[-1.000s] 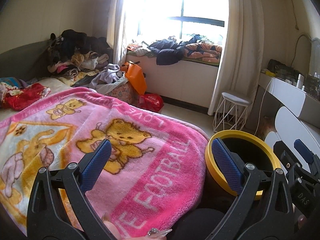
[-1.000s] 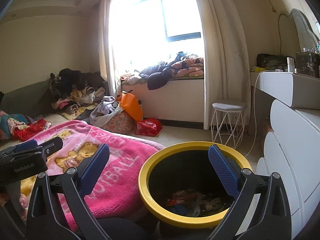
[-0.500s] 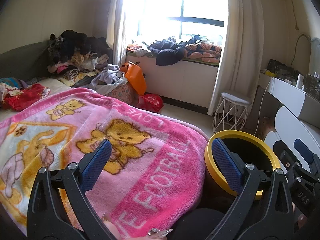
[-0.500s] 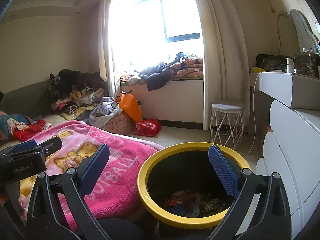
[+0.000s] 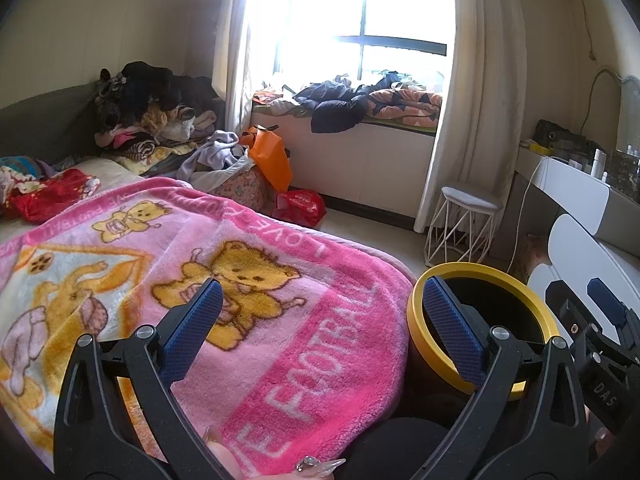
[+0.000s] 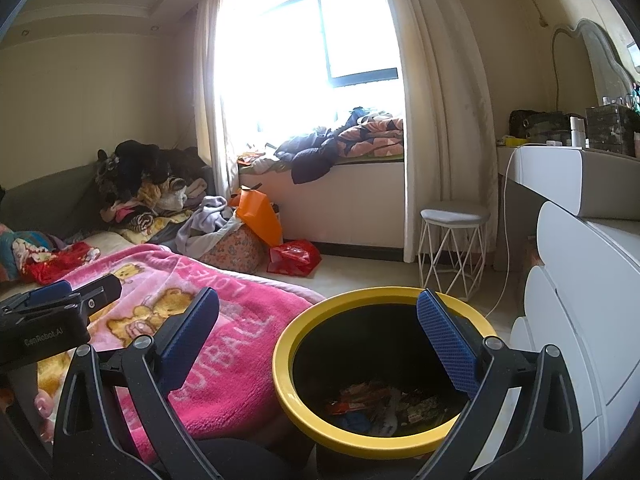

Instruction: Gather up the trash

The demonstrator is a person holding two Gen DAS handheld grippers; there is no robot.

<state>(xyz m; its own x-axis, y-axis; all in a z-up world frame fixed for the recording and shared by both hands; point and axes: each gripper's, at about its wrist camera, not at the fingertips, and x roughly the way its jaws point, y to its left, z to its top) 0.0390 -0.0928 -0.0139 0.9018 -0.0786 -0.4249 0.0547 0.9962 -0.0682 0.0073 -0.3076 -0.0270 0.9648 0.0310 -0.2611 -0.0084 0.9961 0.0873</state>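
Hovering over the pink blanket (image 5: pixel 224 280) on the bed, the left gripper (image 5: pixel 320 328) had its jaws spread wide with nothing between the blue pads. The right gripper (image 6: pixel 318 332) was likewise released and empty, positioned above the black bin with a yellow rim (image 6: pixel 288 396), which stood on the floor just beside the bed edge and next to a white drawer unit (image 6: pixel 580 340). Trash (image 6: pixel 384 404), consisting of mixed wrappers and scraps, lay at the bottom of the bin. In the left wrist view, the same bin (image 5: pixel 536 308) appeared right of the blanket, partly behind the right-hand finger. Farther back, a white wire stool (image 6: pixel 454 240) stood near the curtain (image 6: pixel 440 120), and a red bag (image 6: pixel 294 258) and an orange bag (image 6: pixel 260 216) lay on the floor below the window seat.
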